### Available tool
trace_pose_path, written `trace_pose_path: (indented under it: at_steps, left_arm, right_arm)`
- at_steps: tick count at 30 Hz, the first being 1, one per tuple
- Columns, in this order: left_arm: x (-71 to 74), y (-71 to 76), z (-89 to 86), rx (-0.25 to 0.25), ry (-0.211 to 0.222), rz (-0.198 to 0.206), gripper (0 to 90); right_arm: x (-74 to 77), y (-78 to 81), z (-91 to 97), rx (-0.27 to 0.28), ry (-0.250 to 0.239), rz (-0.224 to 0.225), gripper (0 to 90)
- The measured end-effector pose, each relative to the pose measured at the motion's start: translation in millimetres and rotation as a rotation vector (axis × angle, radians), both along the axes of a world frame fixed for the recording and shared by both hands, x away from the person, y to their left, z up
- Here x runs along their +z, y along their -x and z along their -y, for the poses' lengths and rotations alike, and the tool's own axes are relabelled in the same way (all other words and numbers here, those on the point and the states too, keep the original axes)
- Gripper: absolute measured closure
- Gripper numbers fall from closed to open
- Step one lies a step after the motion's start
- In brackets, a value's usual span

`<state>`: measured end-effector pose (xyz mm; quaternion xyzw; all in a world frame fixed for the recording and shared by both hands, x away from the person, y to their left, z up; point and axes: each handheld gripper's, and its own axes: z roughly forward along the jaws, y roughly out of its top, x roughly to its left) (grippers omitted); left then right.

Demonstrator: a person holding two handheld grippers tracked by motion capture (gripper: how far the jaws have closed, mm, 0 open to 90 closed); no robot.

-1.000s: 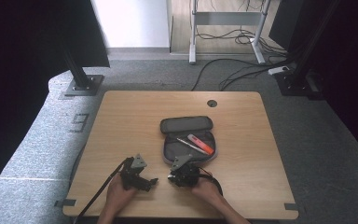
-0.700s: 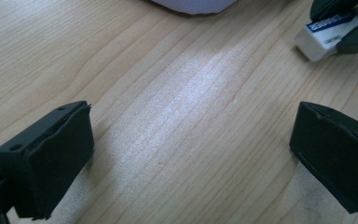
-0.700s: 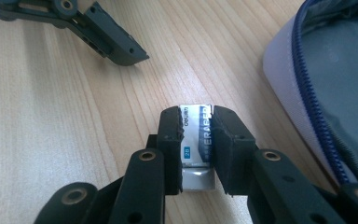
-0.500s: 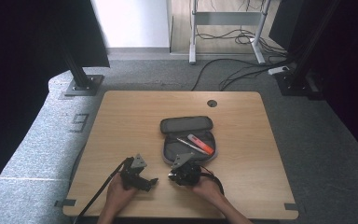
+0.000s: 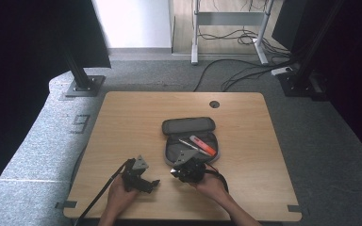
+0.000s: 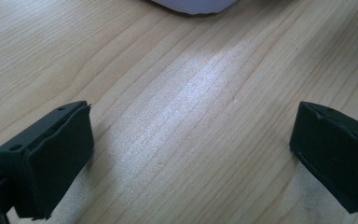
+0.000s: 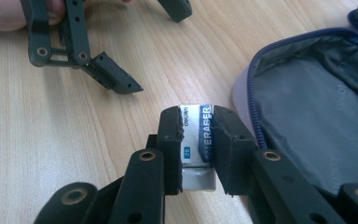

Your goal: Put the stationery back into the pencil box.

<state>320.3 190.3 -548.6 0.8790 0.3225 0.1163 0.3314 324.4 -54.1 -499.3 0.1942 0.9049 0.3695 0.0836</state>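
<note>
My right gripper (image 7: 196,122) is shut on a white eraser (image 7: 195,140) with a blue-and-white sleeve, held just above the wood beside the open pencil case (image 7: 307,126). From above, the right gripper (image 5: 181,172) sits at the near edge of the grey pencil case (image 5: 188,126), which holds an orange marker (image 5: 202,145) and a pen. My left gripper (image 5: 150,183) rests low on the table to the left, open, with bare wood between its pads (image 6: 51,154). The left gripper (image 7: 121,70) also appears in the right gripper view, at upper left.
The wooden table (image 5: 122,122) has a round cable hole (image 5: 215,104) at the back. A cable trails from the left gripper off the front edge. Grey floor, stand bases and cables surround the table.
The right gripper has lifted a little with the eraser in its jaws. The left gripper has stayed where it was.
</note>
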Motion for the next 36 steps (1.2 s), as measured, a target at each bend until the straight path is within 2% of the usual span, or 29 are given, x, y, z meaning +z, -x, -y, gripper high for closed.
trace_pose_path:
  at_steps: [22,27,36]
  left_arm:
    - [0.0,0.0,0.0,0.0,0.0,-0.001,0.0]
    - [0.0,0.0,0.0,0.0,0.0,-0.001,0.0]
    - [0.0,0.0,0.0,0.0,0.0,-0.001,0.0]
  right_arm:
    - [25.4,-14.9,13.0,-0.041,-0.013,0.046,72.1]
    - [30.7,-21.6,19.8,-0.068,-0.016,0.062,72.1]
    - [31.5,-34.4,33.8,-0.121,-0.025,0.078,72.1]
